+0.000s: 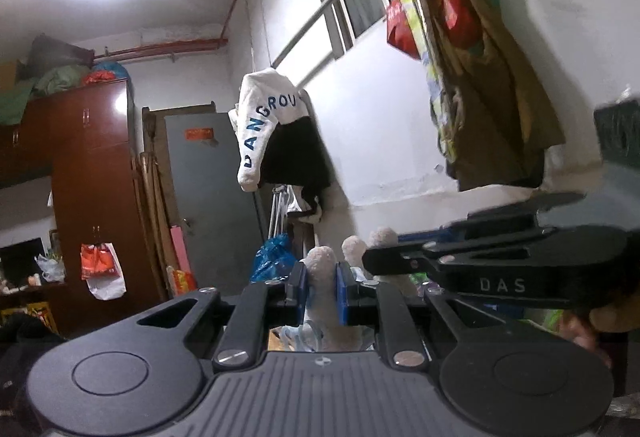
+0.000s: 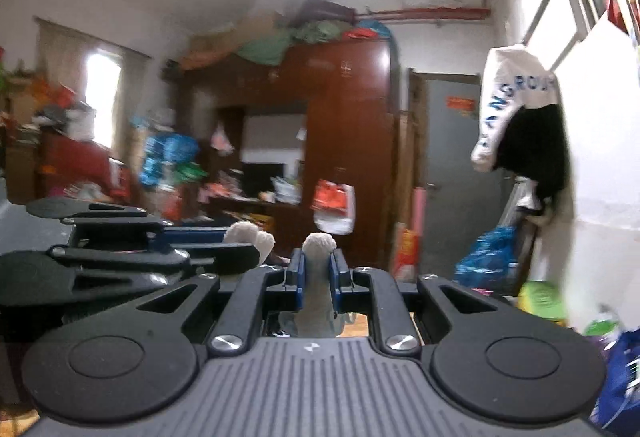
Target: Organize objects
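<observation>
The left gripper is clamped narrow on a pale, fuzzy limb of a plush toy, which sticks up between the blue pads and hangs below them. Just to its right, the right gripper reaches in sideways, closed on another limb of the same pale toy beside it.

From the right wrist, the right gripper pinches a grey-white limb of the plush toy, its rounded tip poking above the pads. The left gripper lies close on the left, with two more rounded tips showing at its end. Both tools point level, and the toy is held up between them, clear of any surface in view.

Farther off hangs a white garment with blue letters on the right wall. A grey door stands behind it, and a brown wardrobe to its left.
</observation>
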The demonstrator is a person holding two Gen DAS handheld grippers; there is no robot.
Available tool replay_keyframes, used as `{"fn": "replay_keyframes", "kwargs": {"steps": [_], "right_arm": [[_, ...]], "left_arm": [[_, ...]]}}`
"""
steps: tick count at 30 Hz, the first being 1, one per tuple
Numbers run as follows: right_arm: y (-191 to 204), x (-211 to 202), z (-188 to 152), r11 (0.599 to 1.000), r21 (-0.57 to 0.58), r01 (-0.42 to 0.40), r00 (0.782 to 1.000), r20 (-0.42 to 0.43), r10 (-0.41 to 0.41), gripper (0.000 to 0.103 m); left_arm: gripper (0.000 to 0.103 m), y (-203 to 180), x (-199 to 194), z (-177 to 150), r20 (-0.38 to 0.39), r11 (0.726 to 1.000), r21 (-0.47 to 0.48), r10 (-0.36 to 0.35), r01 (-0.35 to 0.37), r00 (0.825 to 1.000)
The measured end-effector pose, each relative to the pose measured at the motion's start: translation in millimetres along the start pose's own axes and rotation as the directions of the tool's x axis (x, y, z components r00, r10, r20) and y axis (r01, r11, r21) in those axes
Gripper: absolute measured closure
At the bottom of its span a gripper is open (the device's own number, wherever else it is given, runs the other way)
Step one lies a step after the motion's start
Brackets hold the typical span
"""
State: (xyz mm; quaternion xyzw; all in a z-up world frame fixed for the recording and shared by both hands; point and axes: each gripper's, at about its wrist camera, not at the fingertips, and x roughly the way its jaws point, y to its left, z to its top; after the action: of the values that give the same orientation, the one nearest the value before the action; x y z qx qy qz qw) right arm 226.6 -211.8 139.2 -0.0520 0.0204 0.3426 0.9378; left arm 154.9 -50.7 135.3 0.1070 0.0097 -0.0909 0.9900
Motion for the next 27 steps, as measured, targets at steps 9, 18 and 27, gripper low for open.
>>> {"fn": "replay_keyframes", "kwargs": {"steps": [9, 18, 27], "right_arm": [[-34.5, 82.9, -22.3, 0.995, 0.027, 0.096, 0.983, -0.161, -0.091, 0.089], [-39.6, 104.1, -54.8, 0.994, 0.015, 0.108, 0.959, -0.264, -0.100, 0.088], [-60.6, 67.1, -49.5, 0.978, 0.141, 0.155, 0.969, -0.213, -0.123, 0.005]], "left_arm": [[0.085, 18.4, 107.6, -16.7, -0.150, 0.998, -0.065, -0.033, 0.023, 0.988], [0.084, 25.4, 153.5, -54.1, -0.311, 0.996, -0.089, -0.021, -0.007, 0.950], [0.027, 28.3, 136.4, -57.8, -0.308, 0.998, -0.023, 0.043, -0.053, 0.950]]}}
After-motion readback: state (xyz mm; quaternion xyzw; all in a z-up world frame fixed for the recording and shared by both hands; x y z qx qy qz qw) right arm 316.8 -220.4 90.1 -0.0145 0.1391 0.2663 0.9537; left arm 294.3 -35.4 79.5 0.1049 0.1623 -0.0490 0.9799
